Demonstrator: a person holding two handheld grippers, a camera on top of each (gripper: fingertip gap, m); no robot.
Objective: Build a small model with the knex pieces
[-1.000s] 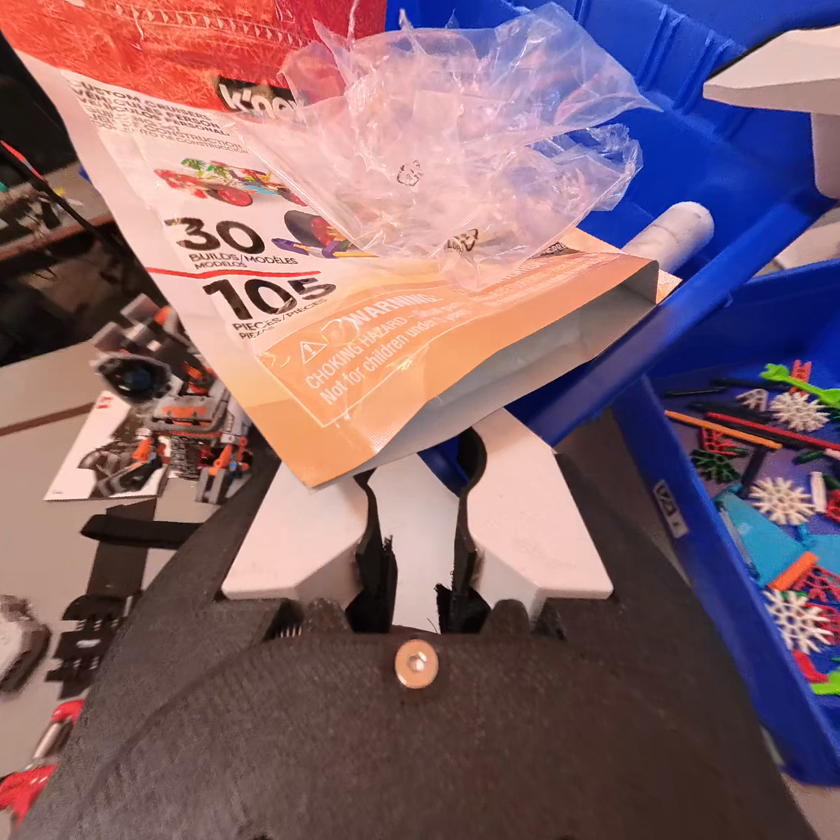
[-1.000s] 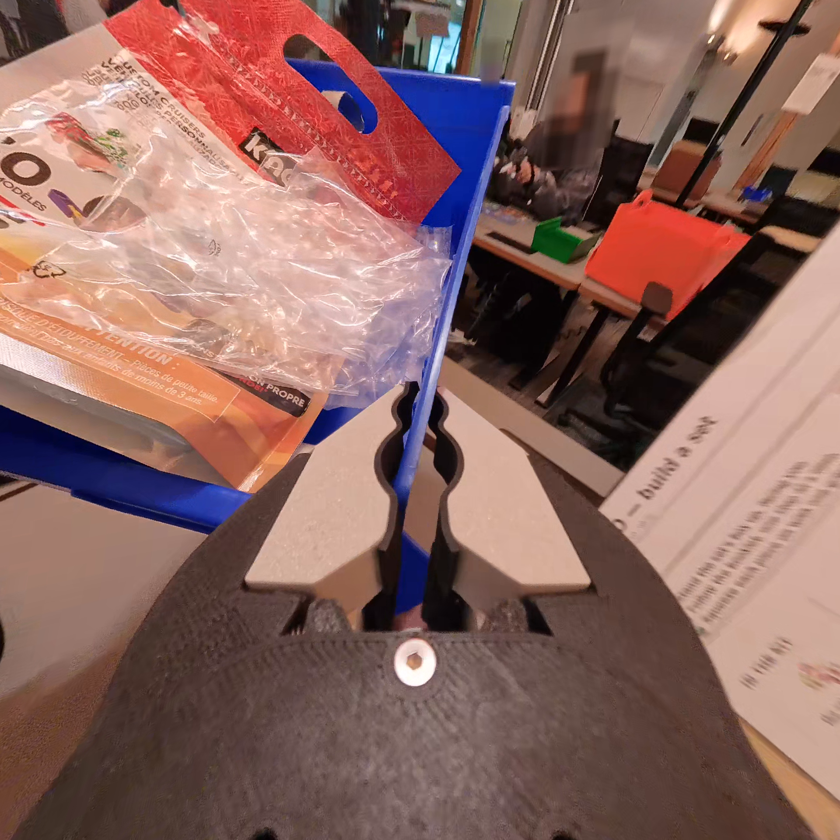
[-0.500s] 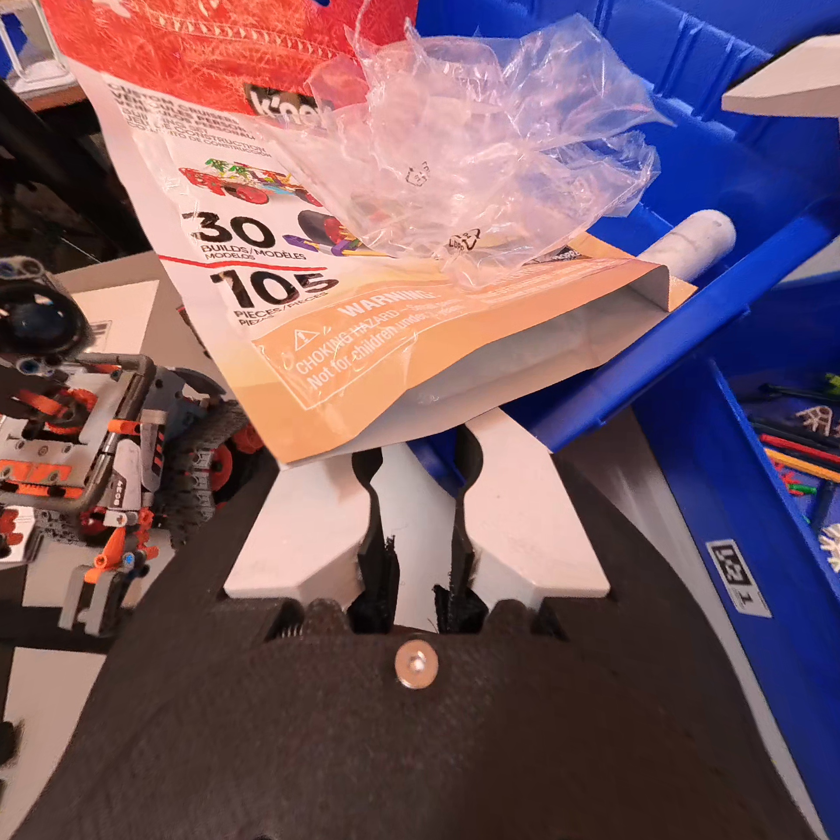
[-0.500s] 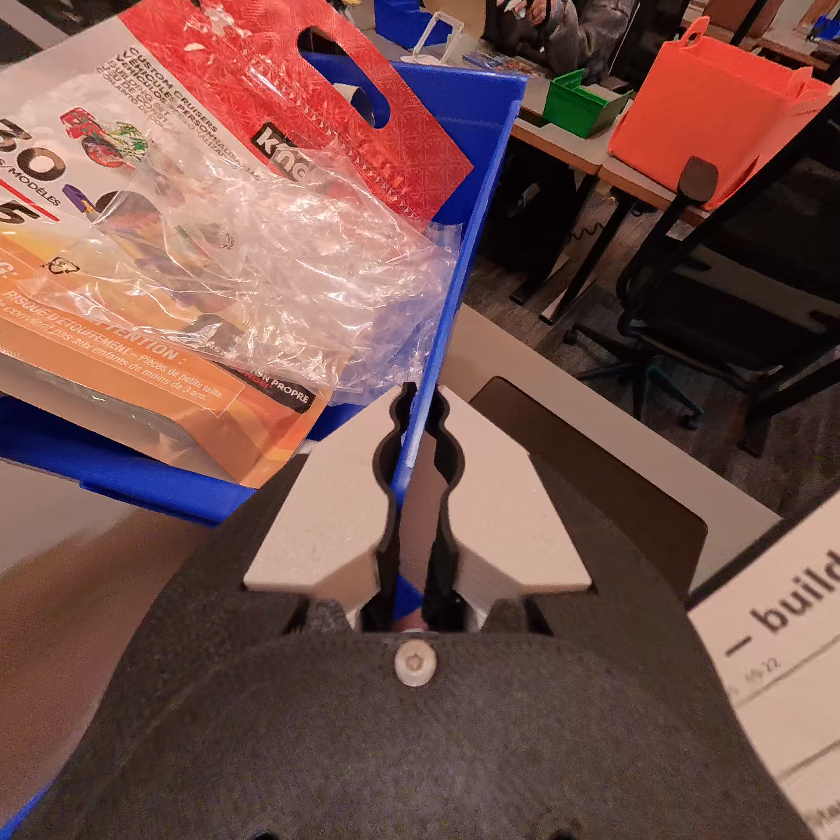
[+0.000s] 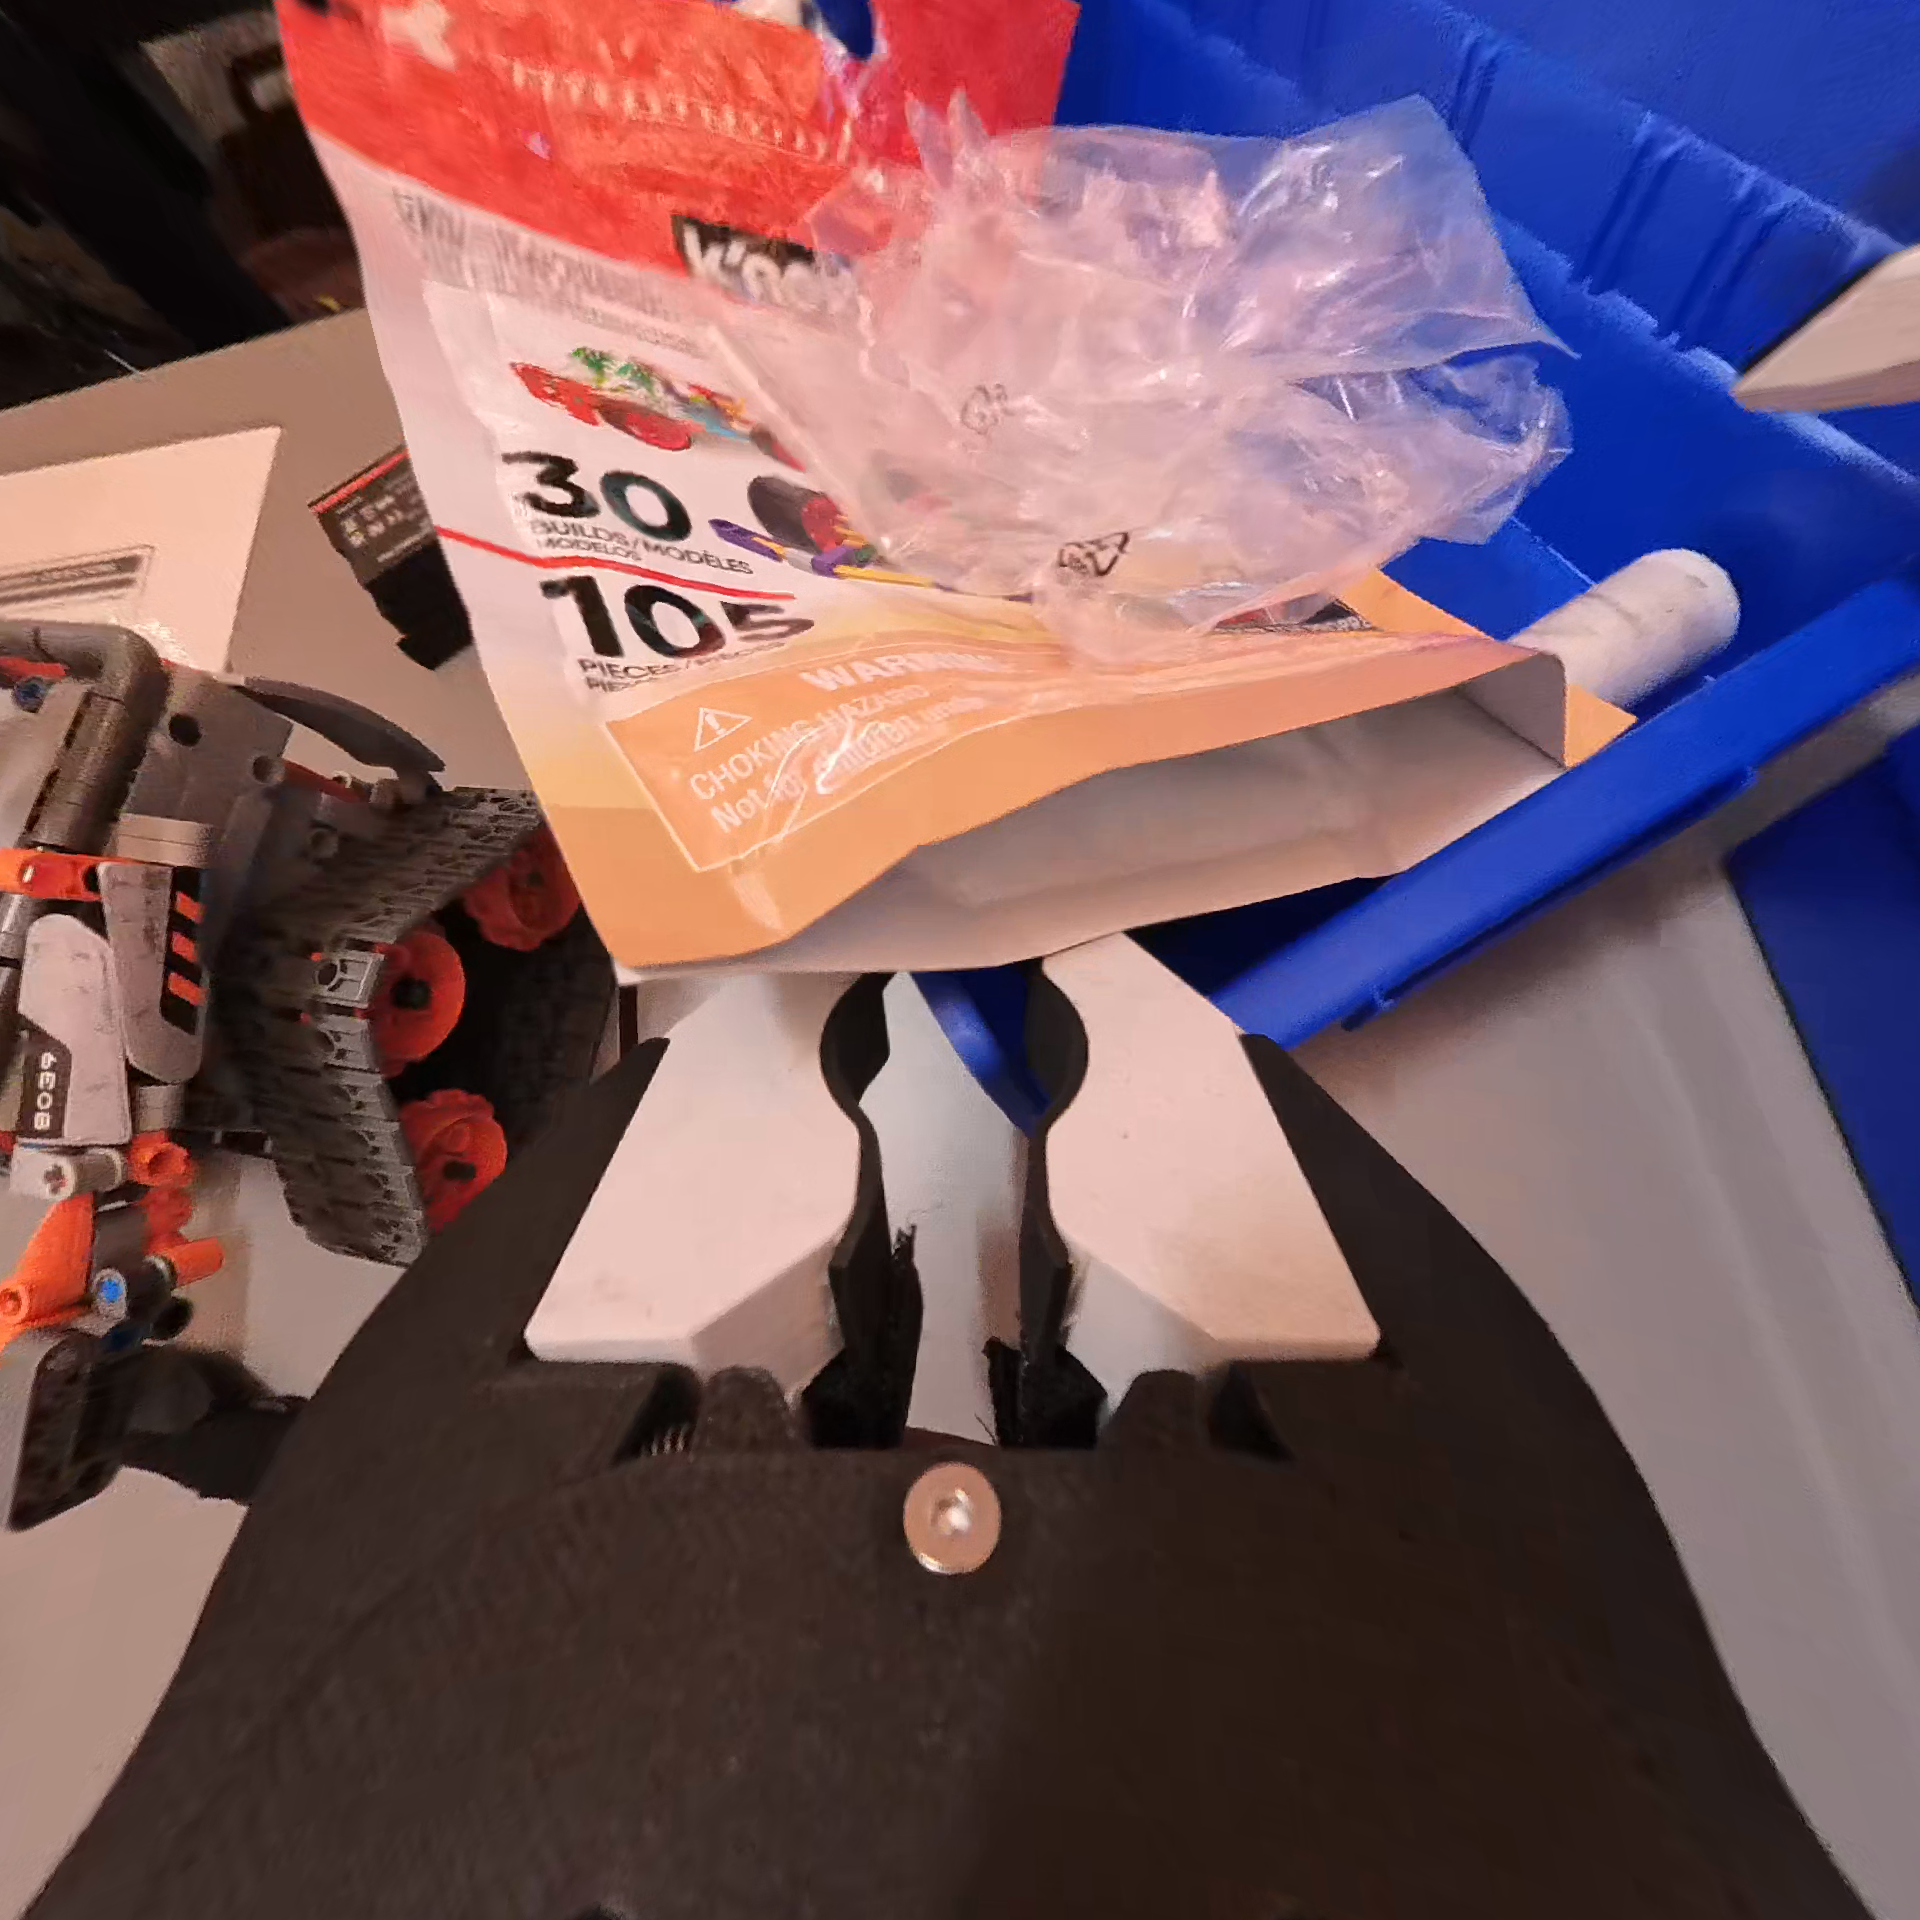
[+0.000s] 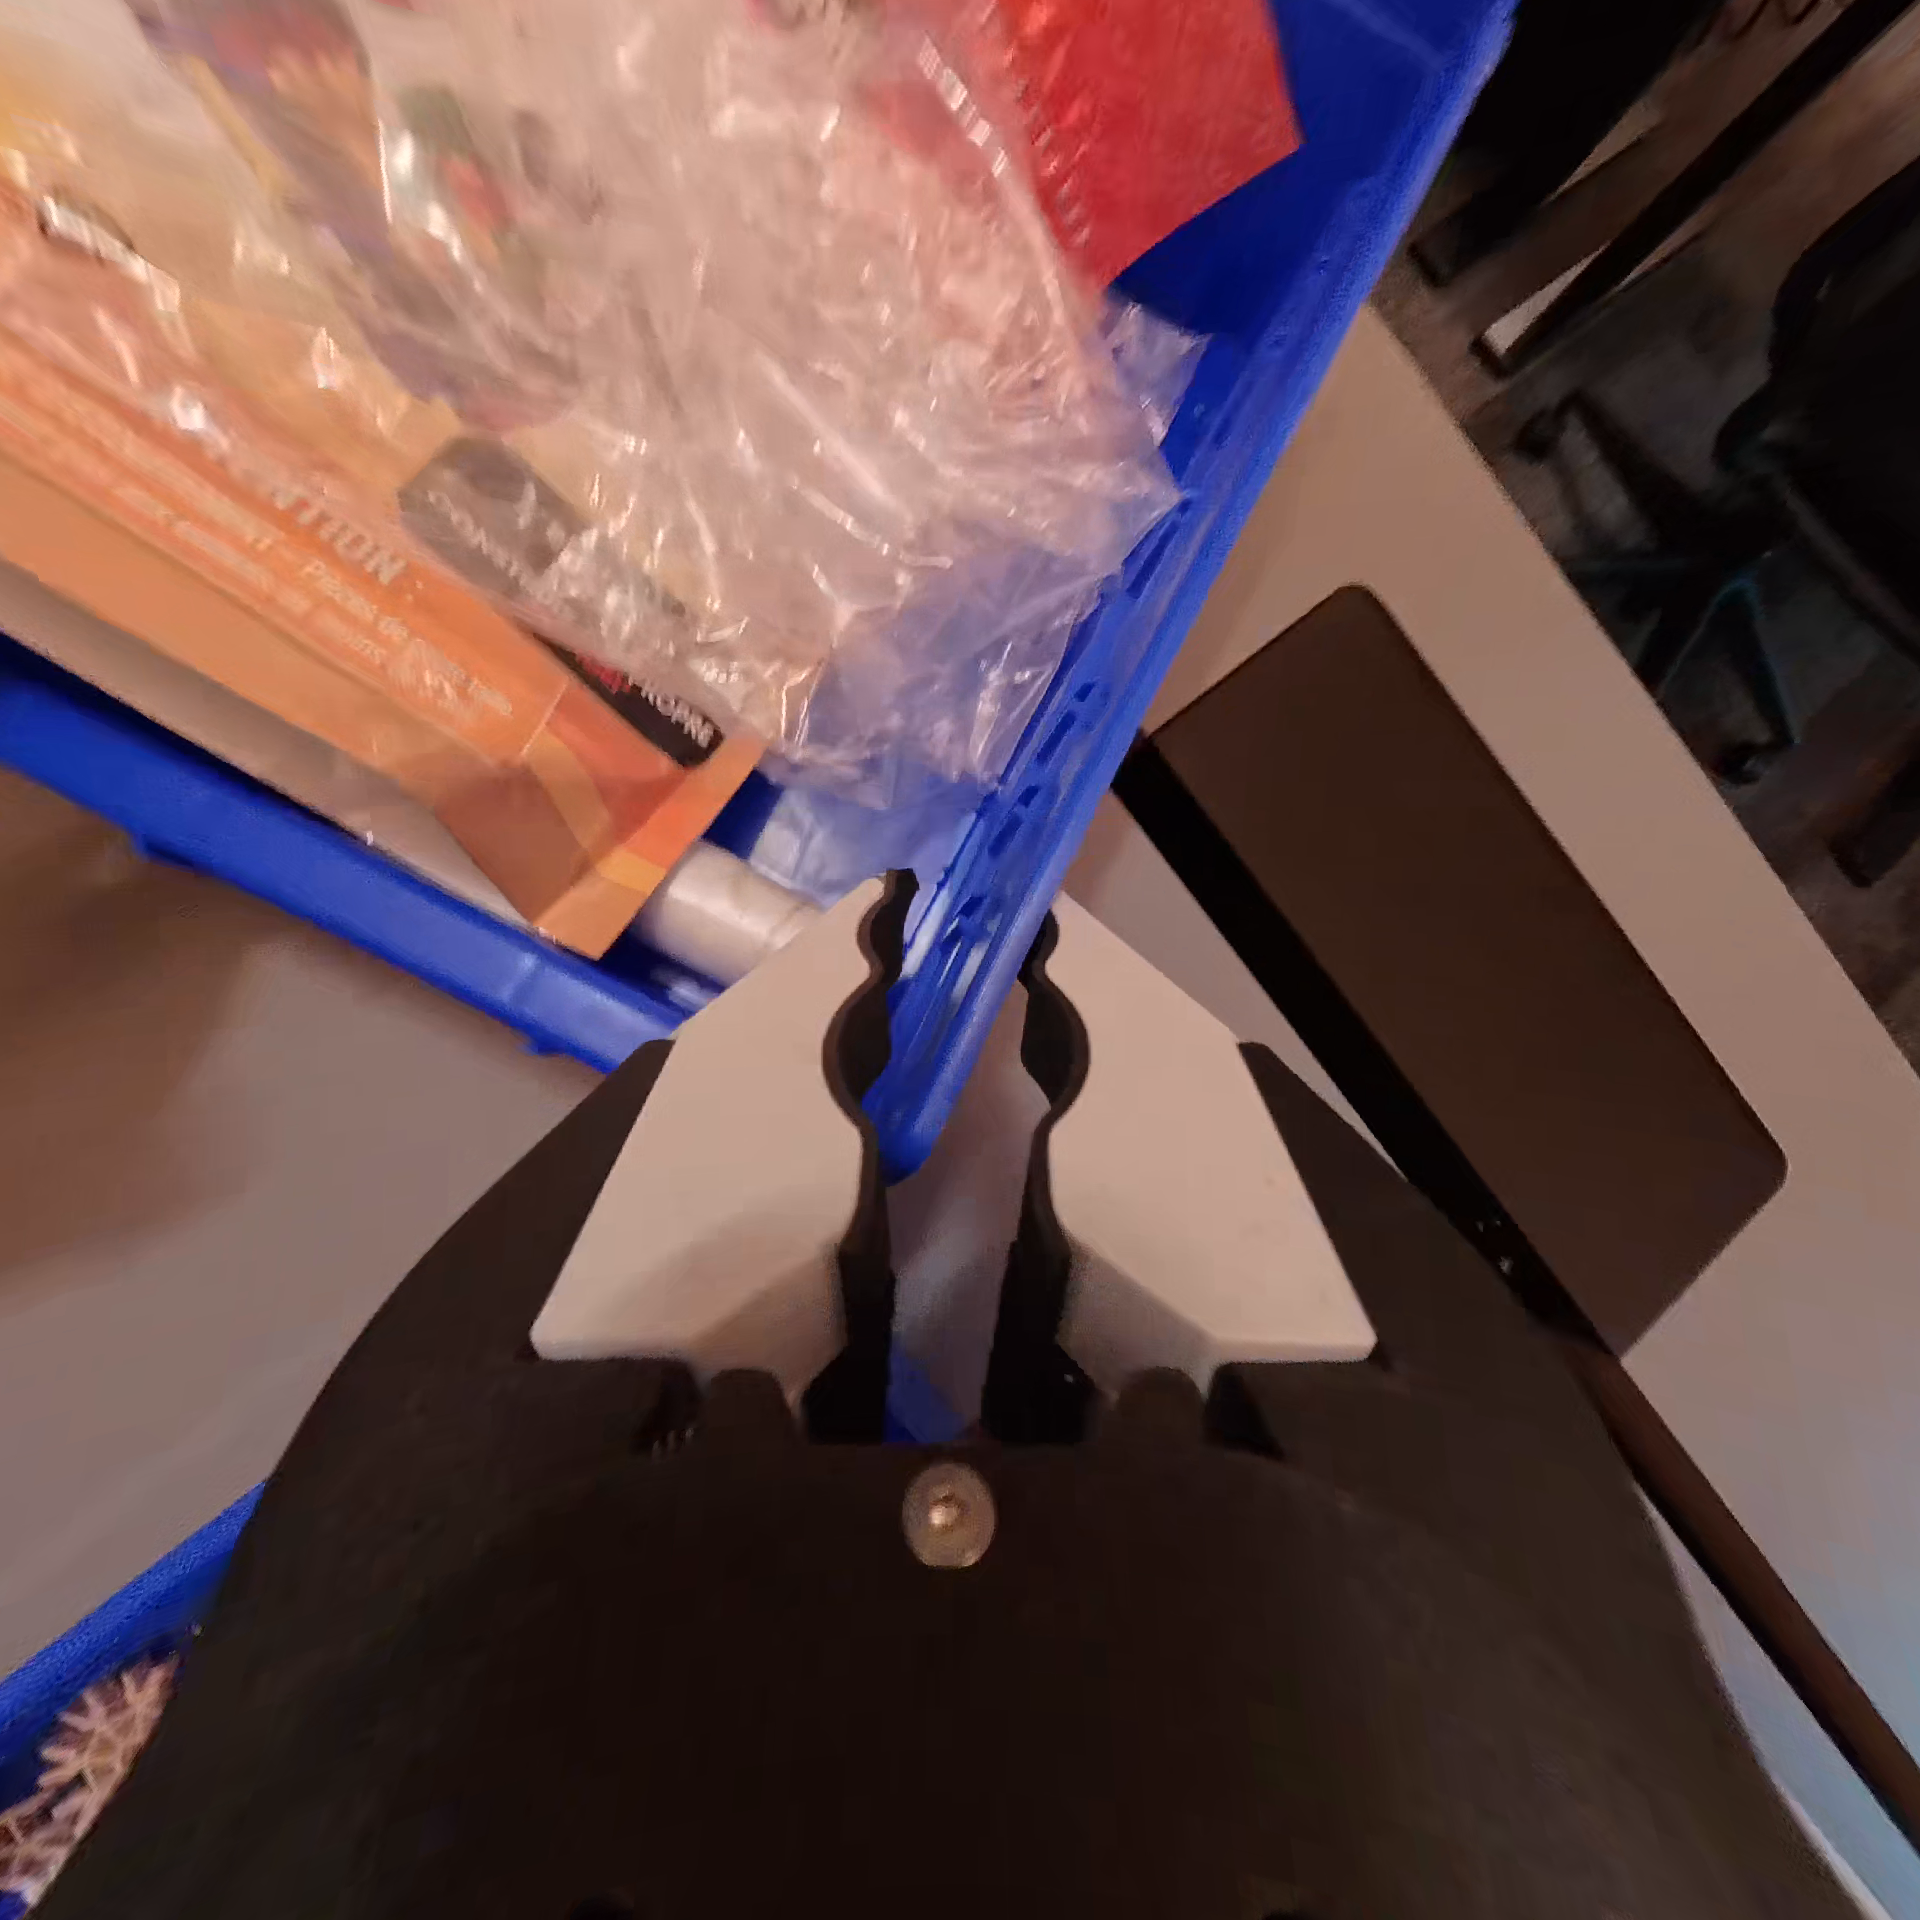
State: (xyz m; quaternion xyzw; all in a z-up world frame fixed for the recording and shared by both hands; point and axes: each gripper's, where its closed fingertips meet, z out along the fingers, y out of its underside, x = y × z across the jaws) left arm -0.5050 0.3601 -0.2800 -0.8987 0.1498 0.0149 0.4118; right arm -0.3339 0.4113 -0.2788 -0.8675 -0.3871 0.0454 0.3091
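Note:
A blue plastic bin (image 5: 1455,914) is held between both grippers. My left gripper (image 5: 961,1003) is shut on its near corner, its tips hidden under a red, white and orange toy pouch (image 5: 727,623) that sticks out over the rim. A crumpled clear plastic bag (image 5: 1174,416) lies on the pouch, and a white cylinder (image 5: 1642,634) lies inside the bin. My right gripper (image 6: 971,920) is shut on the bin's side wall (image 6: 1247,468). The pouch (image 6: 312,582), the clear bag (image 6: 727,364) and the cylinder (image 6: 727,909) also show in the right wrist view. The right gripper's finger (image 5: 1839,343) shows at the far right of the left wrist view.
A grey, black and orange brick-built vehicle (image 5: 208,935) stands on the grey table left of the left gripper, with white papers (image 5: 125,540) behind it. A second blue bin (image 5: 1849,987) is at the right. A dark brown panel (image 6: 1455,987) lies on the table near its edge. About 20 cm separates my left fingertips from my right.
Both grippers have carried the bin along. In the left view the brick vehicle came closer and the second bin slid off to the right. The right view tipped down from the room toward the table.

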